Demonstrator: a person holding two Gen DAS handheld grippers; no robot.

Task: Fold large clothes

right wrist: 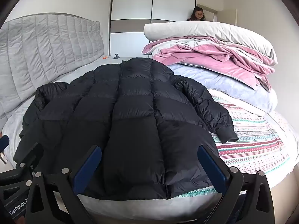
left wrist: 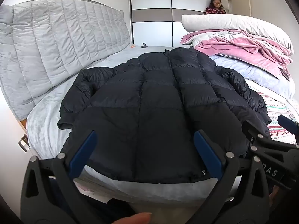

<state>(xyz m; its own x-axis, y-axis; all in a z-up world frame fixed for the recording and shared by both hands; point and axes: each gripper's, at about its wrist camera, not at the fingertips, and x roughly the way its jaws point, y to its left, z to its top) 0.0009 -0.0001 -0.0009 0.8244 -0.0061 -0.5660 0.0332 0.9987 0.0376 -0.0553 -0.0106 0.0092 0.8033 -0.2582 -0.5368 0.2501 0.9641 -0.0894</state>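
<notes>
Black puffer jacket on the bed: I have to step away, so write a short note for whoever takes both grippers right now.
Left gripper: open, empty, above the hem of the black quilted puffer jacket.
Right gripper: open, empty, also above the hem, further right.
Jacket: spread flat on the grey bed cover, collar away from you, hem at the near edge. Its right-side sleeve lies out over the striped patterned sheet; the other sleeve lies along the body on the grey cover.
A stack of folded bedding sits beyond it on the right.
Done: jacket laid out. Left: every fold.
</notes>
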